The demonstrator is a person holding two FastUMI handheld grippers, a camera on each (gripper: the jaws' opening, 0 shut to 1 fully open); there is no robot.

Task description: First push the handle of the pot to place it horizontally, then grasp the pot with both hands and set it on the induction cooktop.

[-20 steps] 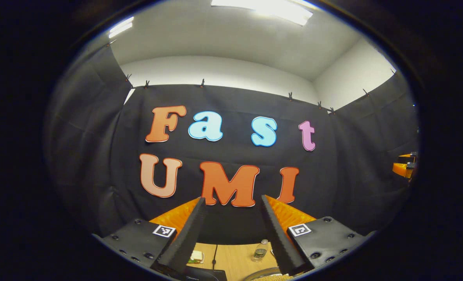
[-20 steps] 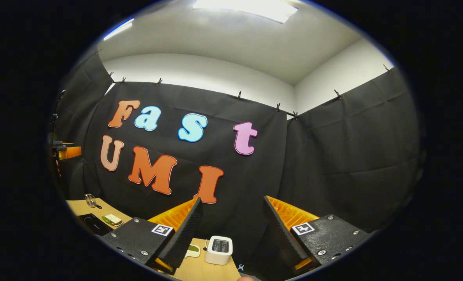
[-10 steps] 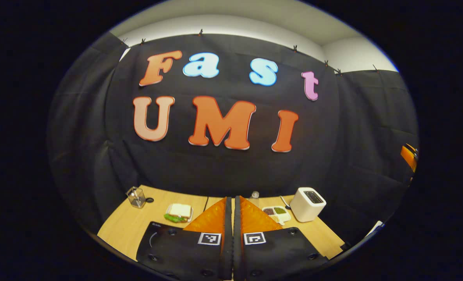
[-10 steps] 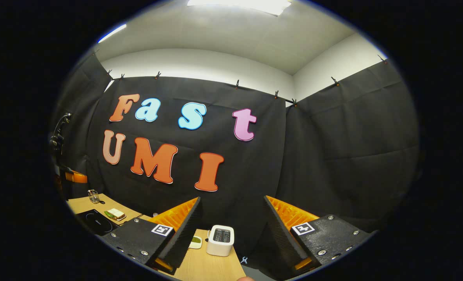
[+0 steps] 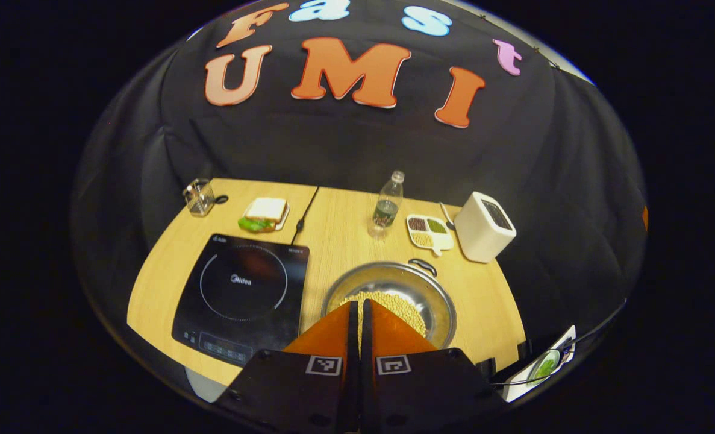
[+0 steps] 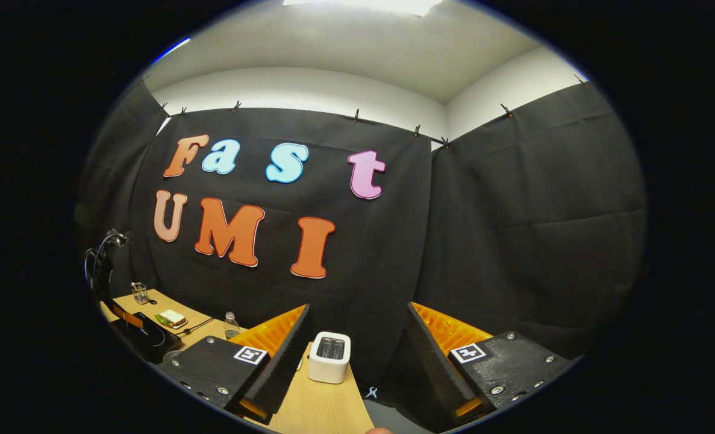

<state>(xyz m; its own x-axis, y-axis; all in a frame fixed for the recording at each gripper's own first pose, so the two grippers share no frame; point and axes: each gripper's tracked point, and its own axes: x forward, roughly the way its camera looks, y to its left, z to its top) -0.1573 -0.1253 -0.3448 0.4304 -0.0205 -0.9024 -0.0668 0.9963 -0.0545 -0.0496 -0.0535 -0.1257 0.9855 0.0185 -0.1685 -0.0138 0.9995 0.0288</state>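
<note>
Pot (image 5: 396,295) of beans sits on the tabletop (image 5: 490,301) beside the cooktop (image 5: 243,295), not yet moved. Left tool (image 5: 357,319) hovers above it, fingers together; right tool (image 6: 357,355) gapes apart.

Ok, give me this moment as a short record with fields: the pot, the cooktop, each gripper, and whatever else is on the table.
pot: metal pot with yellow beans inside, on the wooden table, right of the cooktop; dark handle at its far rim
cooktop: black induction cooktop, nothing on it
left gripper: left gripper shut, above the pot's near side, holding nothing
right gripper: right gripper open, empty, raised and facing the wall
other items: water bottle, sandwich, white toaster, divided dish, glass jar
</note>
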